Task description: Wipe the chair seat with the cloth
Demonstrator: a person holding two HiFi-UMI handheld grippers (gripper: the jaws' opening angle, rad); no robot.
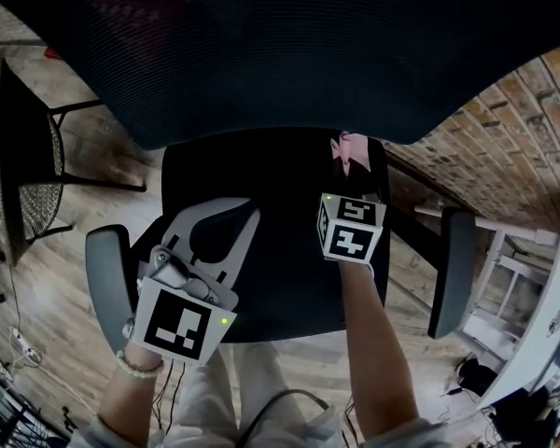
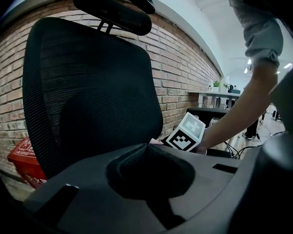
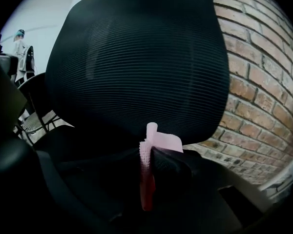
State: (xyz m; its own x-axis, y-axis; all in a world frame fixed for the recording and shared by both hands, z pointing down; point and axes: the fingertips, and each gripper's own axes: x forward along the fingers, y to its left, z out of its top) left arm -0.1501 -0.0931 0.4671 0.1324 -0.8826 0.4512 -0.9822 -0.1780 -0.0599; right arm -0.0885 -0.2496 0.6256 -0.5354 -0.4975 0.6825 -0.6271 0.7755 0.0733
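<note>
A black office chair fills the head view, its seat below a mesh backrest. A pink cloth is pinched in my right gripper, which is low over the seat's back right part near the backrest. In the right gripper view the cloth sticks up between the jaws of the right gripper, just before the backrest. My left gripper hovers over the seat's left side, jaws together with nothing in them. The left gripper faces the backrest and the right gripper's marker cube.
Grey armrests flank the seat. A second black chair stands on the wooden floor at left. A brick wall runs behind and right, with white furniture beside it. A red crate sits by the wall.
</note>
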